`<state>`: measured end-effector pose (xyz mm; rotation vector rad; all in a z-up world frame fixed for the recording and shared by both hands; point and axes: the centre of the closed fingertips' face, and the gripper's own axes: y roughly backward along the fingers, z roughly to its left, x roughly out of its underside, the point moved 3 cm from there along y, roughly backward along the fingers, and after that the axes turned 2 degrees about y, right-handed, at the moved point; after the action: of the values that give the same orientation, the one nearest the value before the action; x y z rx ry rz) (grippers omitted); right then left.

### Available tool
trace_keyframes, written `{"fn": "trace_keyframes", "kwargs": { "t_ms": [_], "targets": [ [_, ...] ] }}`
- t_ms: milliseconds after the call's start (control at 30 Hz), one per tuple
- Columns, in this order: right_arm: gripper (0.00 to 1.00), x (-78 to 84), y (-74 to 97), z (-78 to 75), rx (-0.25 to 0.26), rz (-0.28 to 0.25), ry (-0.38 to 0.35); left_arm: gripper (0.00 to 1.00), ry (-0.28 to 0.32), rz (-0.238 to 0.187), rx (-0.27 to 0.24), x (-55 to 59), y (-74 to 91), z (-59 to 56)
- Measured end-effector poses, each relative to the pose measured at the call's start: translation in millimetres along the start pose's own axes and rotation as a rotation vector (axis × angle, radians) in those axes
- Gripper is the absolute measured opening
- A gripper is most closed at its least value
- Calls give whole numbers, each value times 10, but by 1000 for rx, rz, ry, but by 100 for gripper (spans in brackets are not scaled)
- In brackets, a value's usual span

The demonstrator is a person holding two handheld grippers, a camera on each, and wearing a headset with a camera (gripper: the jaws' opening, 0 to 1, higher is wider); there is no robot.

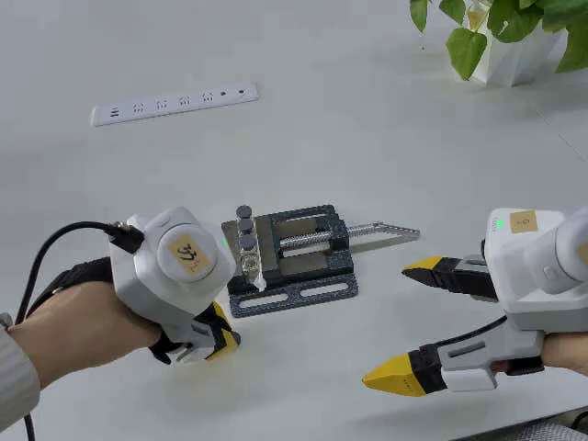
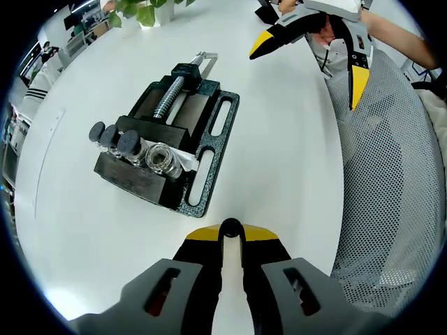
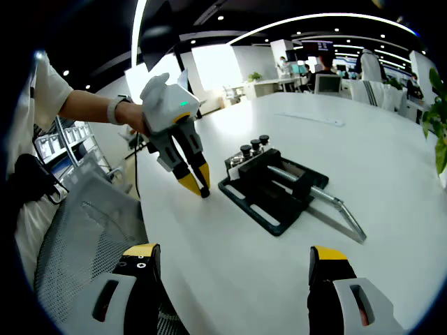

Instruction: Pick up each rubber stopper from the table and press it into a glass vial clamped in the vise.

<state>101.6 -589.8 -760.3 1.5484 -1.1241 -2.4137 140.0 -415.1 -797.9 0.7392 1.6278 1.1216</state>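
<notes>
left gripper (image 1: 222, 338): nearest the head, held in a gloved hand (image 1: 78, 322); a black cable runs off its back; tips angled down at the desk (image 1: 367, 138), just beside the near-left corner of the vise (image 1: 308, 266) and apart from it
left jaws: pressed together on a small dark round stopper (image 2: 229, 227) pinched at the yellow tips; whether the tips touch the desk cannot be told
right gripper (image 1: 397, 322): at the right of the head view, well apart from the vise, tips pointing left toward it
right jaws: spread wide, one yellow tip high and one low in the head view
vise: dark, flat on the desk between the two grippers; its screw and handle stick out to the right
stoppered vials (image 2: 112, 137): three in a row, upright, clamped at the left end of the vise, each with a dark cap
open vial (image 2: 162, 158): clear glass, clamped in the same row at the end nearest the left gripper, its mouth uncovered
power strip (image 1: 175, 101): white, lying far back on the desk
plant (image 1: 496, 28): green leaves at the far right corner
chair (image 2: 391, 174): grey mesh, beside the desk edge in the left gripper view
</notes>
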Motion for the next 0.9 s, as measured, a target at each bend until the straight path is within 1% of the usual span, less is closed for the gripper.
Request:
{"fn": "trace_keyframes", "kwargs": {
  "t_ms": [133, 233, 300, 333, 367, 467, 500, 533, 567, 600, 633, 667, 700, 733, 767, 800, 833, 900],
  "targets": [
    [86, -10, 2, 17, 1, -1, -1, 6, 14, 5, 2, -12, 3, -2],
    [86, -10, -2, 19, 0, -2, -1, 5, 46, 9, 19, -6, 11, -18],
    [86, -11, -6, 26, -2, -1, 0, 5, 53, 1, 17, -7, 18, -21],
    [86, -14, -9, 32, -4, -2, 0, 5, 55, -10, 20, -8, 31, -19],
    [86, -16, -11, 34, -4, -2, 1, 5, 73, -17, 19, -2, 37, -7],
    [85, -46, -12, 30, 1, -12, 12, 5, 161, -85, 35, -53, 97, 8],
    [85, -67, -9, 33, 0, -17, 13, 5, 204, -126, 42, -78, 137, 37],
    [85, -82, -6, 33, 0, -22, 15, 5, 244, -150, 49, -91, 164, 48],
    [85, -101, -4, 32, 0, -25, 19, 5, 303, -196, 80, -125, 203, 51],
    [85, -111, -3, 32, -1, -25, 21, 5, 342, -222, 88, -138, 234, 62],
    [85, -122, -4, 32, -1, -26, 24, 5, 364, -246, 97, -166, 274, 62],
    [84, -147, -5, 28, 0, -33, 33, 5, 377, -279, 124, -188, 325, 47],
    [83, -162, -6, 32, -1, -35, 35, 5, 424, -300, 135, -197, 346, 49],
    [83, -179, -9, 35, -2, -39, 36, 5, 456, -328, 157, -218, 378, 42],
    [83, -209, -15, 45, -5, -48, 44, 5, 462, -368, 176, -252, 424, 37],
    [82, -225, -21, 50, -5, -49, 47, 4, 493, -373, 173, -244, 448, 47],
    [82, -254, -30, 62, -8, -54, 55, 4, 494, -411, 198, -255, 485, 61],
    [81, -302, -38, 84, -11, -66, 68, 4, 550, -443, 225, -275, 531, 54]
  ]
}}
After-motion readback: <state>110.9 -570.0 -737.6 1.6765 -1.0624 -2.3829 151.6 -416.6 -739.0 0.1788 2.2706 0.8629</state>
